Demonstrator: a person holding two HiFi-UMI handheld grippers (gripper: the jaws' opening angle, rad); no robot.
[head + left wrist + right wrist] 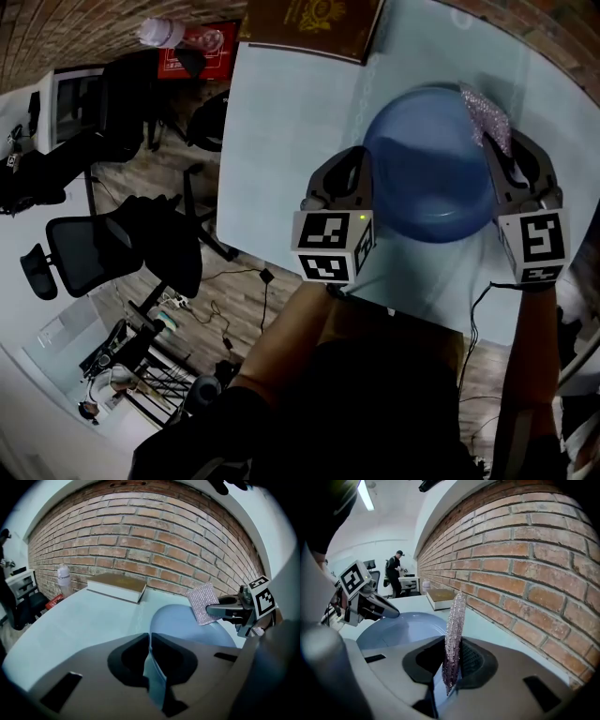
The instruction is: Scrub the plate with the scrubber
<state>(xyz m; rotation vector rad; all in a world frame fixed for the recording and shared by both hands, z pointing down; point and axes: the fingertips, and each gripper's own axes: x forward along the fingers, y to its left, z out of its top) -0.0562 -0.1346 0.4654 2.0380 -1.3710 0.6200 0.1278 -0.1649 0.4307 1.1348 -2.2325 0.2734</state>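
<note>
Left gripper view shows the left gripper [150, 654] with its jaws clamped on the near rim of the blue plate [187, 625]; a thin strip of that rim runs up between the two dark pads. From the head view this gripper sits at the plate's left edge, with its marker cube just below the edge. At the plate's opposite, right edge the right gripper [452, 665] is shut on the scrubber [453, 630], a flat, glittery silver-pink pad that stands upright on edge between the jaws and pokes out well past them. The scrubber hangs over the plate's far right rim (whether it actually touches the blue surface cannot be told from any view). Each gripper shows in the other's camera across the plate. The plate rests over a pale blue table [281, 141]. Beyond the plate, toward the wall, a brown hardcover book [117, 585] lies flat on the table, well apart from the plate. Farther left of the plate, past the book, a clear plastic bottle [63, 578] stands beside something red. A red brick wall [154, 541] rises behind the plate and runs along the table's far side. Off the table, left of the plate in the head view, a black office chair [103, 248] stands on the wood floor, and a person [395, 576] stands far back in the room.
</note>
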